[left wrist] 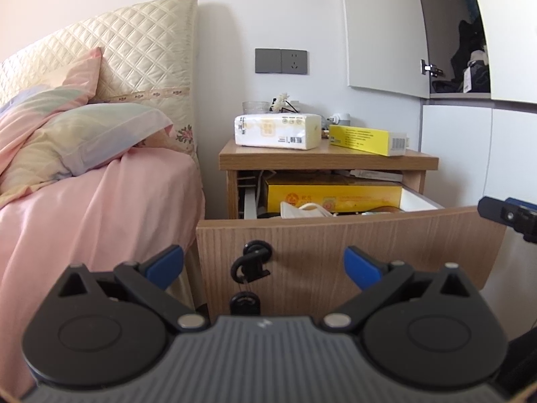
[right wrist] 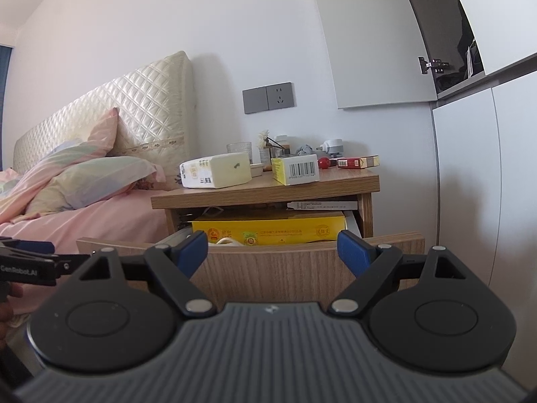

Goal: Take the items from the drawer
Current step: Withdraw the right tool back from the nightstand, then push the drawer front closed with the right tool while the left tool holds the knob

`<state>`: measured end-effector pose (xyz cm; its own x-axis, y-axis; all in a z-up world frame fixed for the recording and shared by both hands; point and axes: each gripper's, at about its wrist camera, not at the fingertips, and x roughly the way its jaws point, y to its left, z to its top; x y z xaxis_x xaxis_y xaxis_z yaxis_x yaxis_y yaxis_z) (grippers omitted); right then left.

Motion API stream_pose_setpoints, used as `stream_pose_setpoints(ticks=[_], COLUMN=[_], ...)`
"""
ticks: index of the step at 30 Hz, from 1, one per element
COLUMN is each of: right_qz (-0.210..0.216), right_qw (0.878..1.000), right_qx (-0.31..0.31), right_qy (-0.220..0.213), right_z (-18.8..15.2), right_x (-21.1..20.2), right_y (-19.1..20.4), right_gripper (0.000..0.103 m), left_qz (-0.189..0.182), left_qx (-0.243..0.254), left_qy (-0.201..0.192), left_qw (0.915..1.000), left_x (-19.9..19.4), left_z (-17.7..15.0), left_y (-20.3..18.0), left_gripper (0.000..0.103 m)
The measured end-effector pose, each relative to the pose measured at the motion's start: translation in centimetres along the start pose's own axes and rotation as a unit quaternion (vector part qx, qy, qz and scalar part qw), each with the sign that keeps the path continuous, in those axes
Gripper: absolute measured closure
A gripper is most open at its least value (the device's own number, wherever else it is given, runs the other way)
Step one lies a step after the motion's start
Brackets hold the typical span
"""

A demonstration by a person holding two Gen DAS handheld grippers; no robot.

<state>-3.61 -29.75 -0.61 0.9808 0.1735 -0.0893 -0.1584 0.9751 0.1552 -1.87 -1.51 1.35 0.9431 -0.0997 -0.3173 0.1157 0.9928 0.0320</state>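
While the drawer (left wrist: 349,235) of the bedside desk (left wrist: 327,158) stands pulled out, both pairs of tongs hang in front of its wooden face without touching it. The left tongs (left wrist: 263,263) are spread wide, blue pads (left wrist: 166,265) well apart, with nothing between them but the black key ring (left wrist: 251,263) dangling from the drawer's lock. The right tongs (right wrist: 271,250) are likewise spread and empty, level with the drawer's top edge. Inside the drawer lies a long yellow box (left wrist: 332,193), filling much of the back, and just in front of it a white face mask (left wrist: 303,211) peeks over the front panel; darker things beside it are too hidden to tell. On the desk top sit a pack of tissues (left wrist: 277,131), a yellow carton (left wrist: 367,139) tilted on its edge, a glass (right wrist: 239,148), a red ball (right wrist: 323,163) and a red packet (right wrist: 350,162). To the left is the bed (left wrist: 100,201) with pink sheets and a pillow (left wrist: 97,137).
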Motion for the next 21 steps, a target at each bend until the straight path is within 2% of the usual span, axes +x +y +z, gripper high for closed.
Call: stream_pose_setpoints(ticks=[21], right_qz=[-0.018], right_qw=[1.000], right_qx=[-0.008], right_qy=[-0.011], right_z=[-0.43], right_x=[-0.61], right_y=[0.29], right_gripper=[0.017], left_qz=[0.007], left_qx=[0.007], left_qy=[0.000], left_qw=[1.0000], left_x=[-0.07], left_z=[-0.28], left_y=[-0.35], left_gripper=[0.000])
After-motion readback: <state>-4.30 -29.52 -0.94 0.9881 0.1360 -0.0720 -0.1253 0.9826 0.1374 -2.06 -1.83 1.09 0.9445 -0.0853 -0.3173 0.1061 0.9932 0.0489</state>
